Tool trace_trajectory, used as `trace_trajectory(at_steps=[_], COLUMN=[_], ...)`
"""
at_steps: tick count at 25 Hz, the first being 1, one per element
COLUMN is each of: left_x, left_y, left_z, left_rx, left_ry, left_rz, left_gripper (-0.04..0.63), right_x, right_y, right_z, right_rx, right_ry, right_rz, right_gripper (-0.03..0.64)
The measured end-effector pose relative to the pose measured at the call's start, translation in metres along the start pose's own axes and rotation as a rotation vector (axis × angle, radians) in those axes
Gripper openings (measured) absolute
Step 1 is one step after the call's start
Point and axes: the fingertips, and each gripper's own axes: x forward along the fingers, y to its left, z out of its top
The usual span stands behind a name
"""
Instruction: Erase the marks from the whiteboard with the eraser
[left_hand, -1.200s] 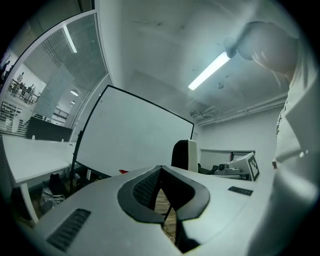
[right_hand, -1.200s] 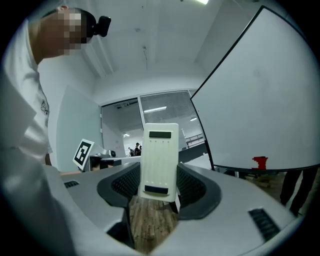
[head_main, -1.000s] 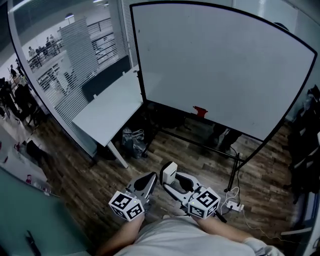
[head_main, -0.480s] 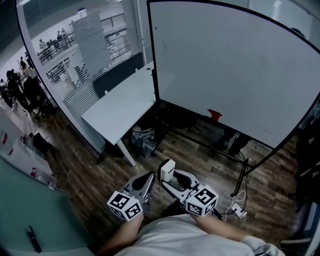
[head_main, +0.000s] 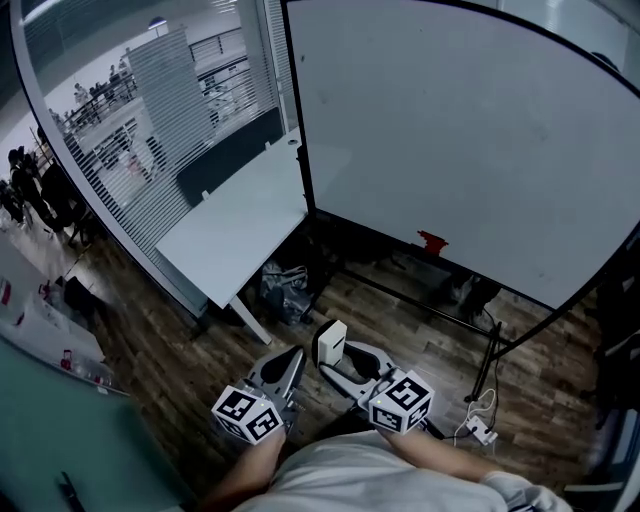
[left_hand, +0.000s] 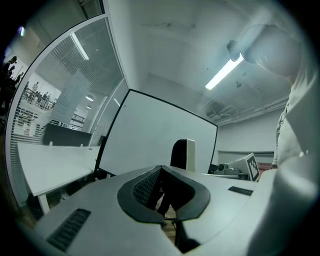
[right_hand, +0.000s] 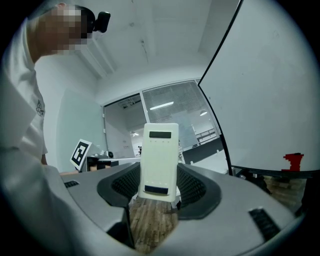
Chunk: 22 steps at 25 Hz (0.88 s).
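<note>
Whiteboard (head_main: 450, 130) shifted rt; desk (head_main: 240, 225) beside; eraser (right_hand: 160, 160) gripped.

The whiteboard (head_main: 450, 130) now looms larger in the head view. The red object (head_main: 432, 241) at its lower edge sits lower and further right. The left hand-held gripper (head_main: 290, 358) and right hand-held gripper (head_main: 335, 360) have drifted slightly left.

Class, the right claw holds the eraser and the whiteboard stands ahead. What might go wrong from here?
1. The right claw grips the eraser only near its lower end, so pressing it on the whiteboard might tilt or dislodge it.
2. A power strip lies on the floor by the board's stand; stepping closer, the person might trip.
</note>
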Motion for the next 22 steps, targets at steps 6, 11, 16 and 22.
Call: trace_trajectory(at_steps=[6, 11, 16, 22], left_x=[0.059, 0.112, 0.168, 0.216], left_y=[0.032, 0.059, 0.084, 0.103], left_z=[0.009, 0.025, 0.023, 0.034], left_rx=[-0.011, -0.004, -0.033, -0.018], left_ry=[0.006, 0.013, 0.050, 0.043], left_rz=[0.007, 0.015, -0.006, -0.020], left_gripper=[0.008, 0.008, 0.008, 0.008], right_x=[0.025, 0.048, 0.061, 0.070], right_y=[-0.060, -0.113, -0.177, -0.225], right_z=[0.015, 0.037, 0.065, 0.073], right_rx=[0.000, 0.000, -0.020, -0.008], right_ry=[0.022, 0.019, 0.002, 0.008], right_rz=[0.003, 0.015, -0.016, -0.045], right_gripper=[0.233, 0.233, 0.233, 0.233])
